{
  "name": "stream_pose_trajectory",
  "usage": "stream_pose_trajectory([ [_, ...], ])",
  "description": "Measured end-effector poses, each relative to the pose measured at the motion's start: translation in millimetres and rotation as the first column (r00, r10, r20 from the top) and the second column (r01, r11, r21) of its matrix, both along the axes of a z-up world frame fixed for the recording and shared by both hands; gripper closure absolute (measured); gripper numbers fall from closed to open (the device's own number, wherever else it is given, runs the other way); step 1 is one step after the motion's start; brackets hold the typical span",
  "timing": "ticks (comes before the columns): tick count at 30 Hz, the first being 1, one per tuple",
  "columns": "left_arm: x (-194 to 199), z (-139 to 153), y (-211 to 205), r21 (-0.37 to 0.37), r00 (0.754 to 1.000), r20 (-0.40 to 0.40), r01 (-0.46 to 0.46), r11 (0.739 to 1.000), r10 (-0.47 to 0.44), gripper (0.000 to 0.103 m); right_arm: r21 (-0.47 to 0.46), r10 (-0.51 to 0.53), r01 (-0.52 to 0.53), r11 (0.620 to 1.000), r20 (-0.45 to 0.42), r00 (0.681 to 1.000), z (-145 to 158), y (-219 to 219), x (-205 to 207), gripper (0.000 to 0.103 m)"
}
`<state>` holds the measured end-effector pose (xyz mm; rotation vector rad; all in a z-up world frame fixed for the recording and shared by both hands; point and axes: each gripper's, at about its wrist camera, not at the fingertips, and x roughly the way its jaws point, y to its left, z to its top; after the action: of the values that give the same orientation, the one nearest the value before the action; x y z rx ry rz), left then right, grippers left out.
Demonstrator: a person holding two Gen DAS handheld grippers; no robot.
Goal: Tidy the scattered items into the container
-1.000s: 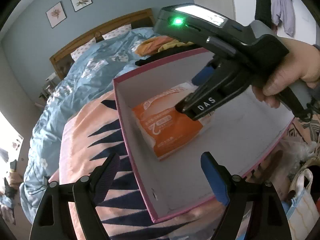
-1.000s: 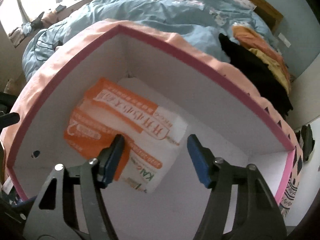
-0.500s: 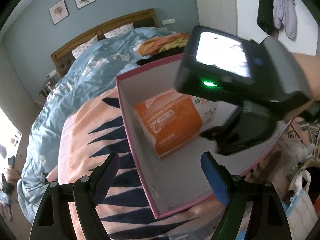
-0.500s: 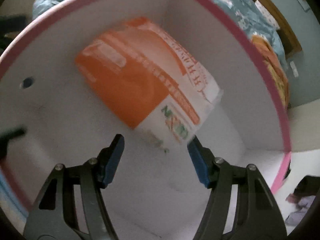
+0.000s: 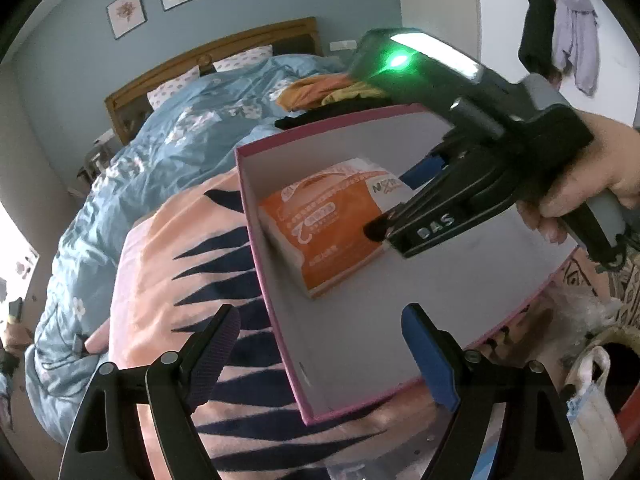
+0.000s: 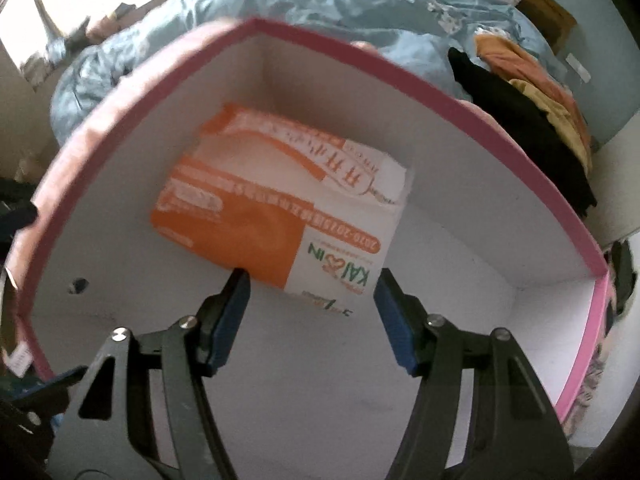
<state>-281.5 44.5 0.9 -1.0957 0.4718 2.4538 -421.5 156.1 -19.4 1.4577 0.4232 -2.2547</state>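
Observation:
A white box with a pink rim [image 5: 250, 216] [image 6: 440, 90] stands on the bed. An orange and white tissue pack [image 5: 332, 232] [image 6: 248, 232] lies flat on the box floor near the far left corner. My right gripper [image 6: 310, 292] [image 5: 396, 204] hangs inside the box over the pack's near end. It is open, and its blue pads stand on either side of that end without pressing it. My left gripper [image 5: 320, 344] is open and empty, and it hovers astride the box's near left wall. A hand [image 5: 592, 176] holds the right gripper.
The box rests on a peach blanket with navy triangles [image 5: 168, 280] over a blue floral duvet [image 5: 160, 152]. Orange and black clothes [image 6: 528, 112] are piled behind the box. Bags [image 5: 592, 400] sit at the lower right, and coats [image 5: 560, 28] hang on the wall.
The right gripper dipped low over the pack half a second ago and has drawn back up. The pack lies in about the same place. The left gripper has stayed put.

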Motion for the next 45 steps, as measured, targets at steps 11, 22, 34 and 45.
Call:
stream_pose_trajectory([
  [11, 9, 25, 10, 0.048, 0.997, -0.049, -0.061, 0.997, 0.063, 0.018, -0.273, -0.003, -0.031, 0.961, -0.123, 0.992, 56, 41, 53, 0.037],
  [22, 16, 32, 20, 0.136, 0.996, 0.026, -0.093, 0.986, 0.09, 0.018, -0.424, -0.036, -0.048, 0.905, -0.186, 0.982, 65, 72, 98, 0.032],
  [34, 38, 43, 11, 0.206, 0.985, 0.051, -0.169, 0.964, 0.162, 0.018, -0.489, -0.076, -0.059, 0.871, -0.251, 0.965, 72, 86, 137, 0.029],
  [45, 82, 56, -4, 0.209, 0.988, 0.002, -0.153, 0.966, 0.156, 0.018, -0.53, -0.067, -0.107, 0.841, -0.3, 0.952, 85, 105, 187, 0.026],
])
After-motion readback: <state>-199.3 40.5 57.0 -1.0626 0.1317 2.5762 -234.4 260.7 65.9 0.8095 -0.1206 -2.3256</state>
